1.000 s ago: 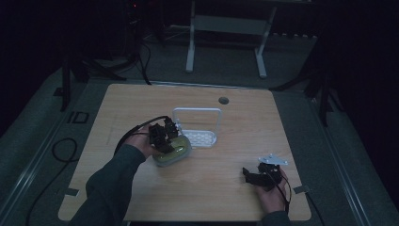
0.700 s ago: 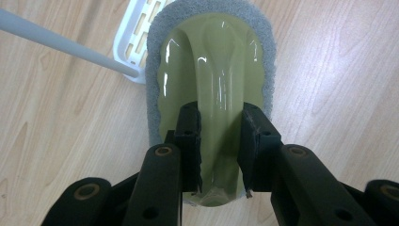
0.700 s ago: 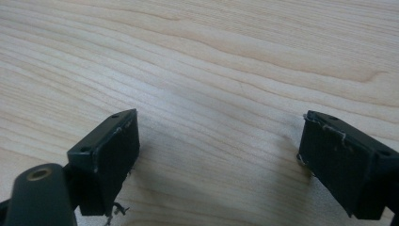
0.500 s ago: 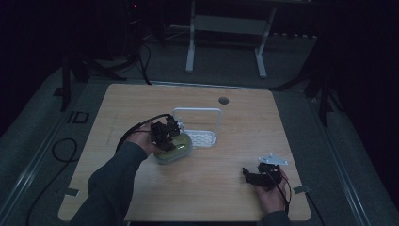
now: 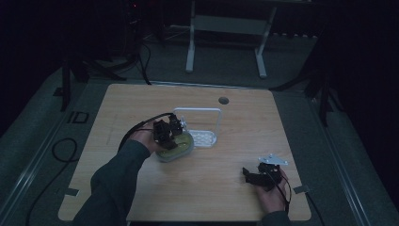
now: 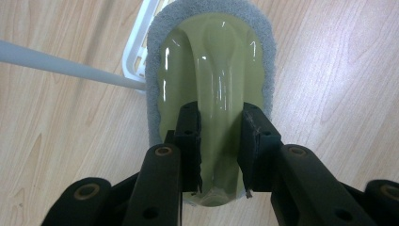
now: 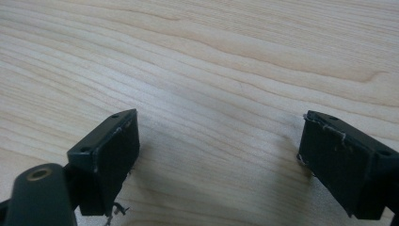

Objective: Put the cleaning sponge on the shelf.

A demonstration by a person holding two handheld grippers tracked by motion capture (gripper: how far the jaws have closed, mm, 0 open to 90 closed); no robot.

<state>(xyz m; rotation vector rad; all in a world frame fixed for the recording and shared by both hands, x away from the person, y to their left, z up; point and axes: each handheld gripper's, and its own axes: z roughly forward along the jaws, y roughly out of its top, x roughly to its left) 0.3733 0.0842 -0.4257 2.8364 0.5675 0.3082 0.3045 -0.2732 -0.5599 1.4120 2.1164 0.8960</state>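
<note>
Worktop (image 5: 226,188): pale wood-grain top, rounded corners, a small round hole (image 5: 223,100) near its far edge, right of centre in the high view. Room dim; dark floor all round, black cables (image 5: 59,155) looping at lower left, a light metal frame on two legs (image 5: 226,33) standing at the top of the frame behind the worktop.

Left tool (image 6: 220,141): jaws clamped on the raised central ridge of a green scrubber (image 6: 211,70), one black pad on each side of the ridge. Scrubber is a glossy olive-green oval body with a grey scouring pad (image 6: 155,84) edging it, lying flat on the wood. In the high view it sits just left of centre, with the left tool (image 5: 168,133) over it and the person's sleeve running in from the bottom left.

White tray (image 5: 204,140) with a tall wire loop handle lies directly right of the scrubber; from the left tool's own view the scrubber's far end overlaps the tray's rim, contact likely but I cannot tell for certain.

Right tool (image 7: 216,160): jaws standing wide apart, bare wood between them. In the high view the right tool (image 5: 258,175) lies at lower right, close to the near edge and well apart from the scrubber.

Open surface: wide bare bands along the left side, the far edge and the whole right third of the worktop.
</note>
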